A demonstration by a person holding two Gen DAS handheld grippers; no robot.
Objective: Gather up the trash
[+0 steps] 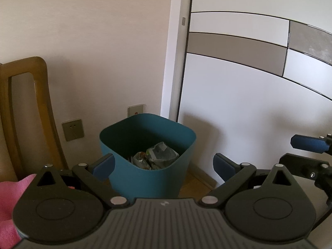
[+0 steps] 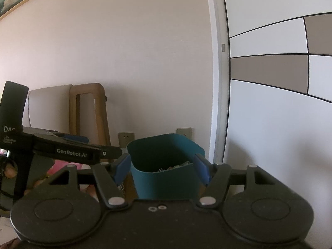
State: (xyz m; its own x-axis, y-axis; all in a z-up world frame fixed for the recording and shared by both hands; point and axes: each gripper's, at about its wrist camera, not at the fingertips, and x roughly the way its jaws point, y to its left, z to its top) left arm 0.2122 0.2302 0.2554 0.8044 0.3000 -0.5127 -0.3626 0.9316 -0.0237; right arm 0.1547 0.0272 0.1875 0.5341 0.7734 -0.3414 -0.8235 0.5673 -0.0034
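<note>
At left the wooden chair (image 1: 27,112) stands clear. The left gripper (image 1: 164,166) gapes wide, empty; the teal bin (image 1: 145,178) with crumpled wrappers (image 1: 155,155) sits ahead, centre. The right gripper (image 2: 162,170), right, also gapes empty. Keep both level when approaching the rim.

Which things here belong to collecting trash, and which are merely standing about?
Belong to the job:
teal bin
crumpled wrappers inside it
left gripper, open
right gripper, open

Standing about:
wooden chair
wall sockets
pink cloth
sliding door
</note>
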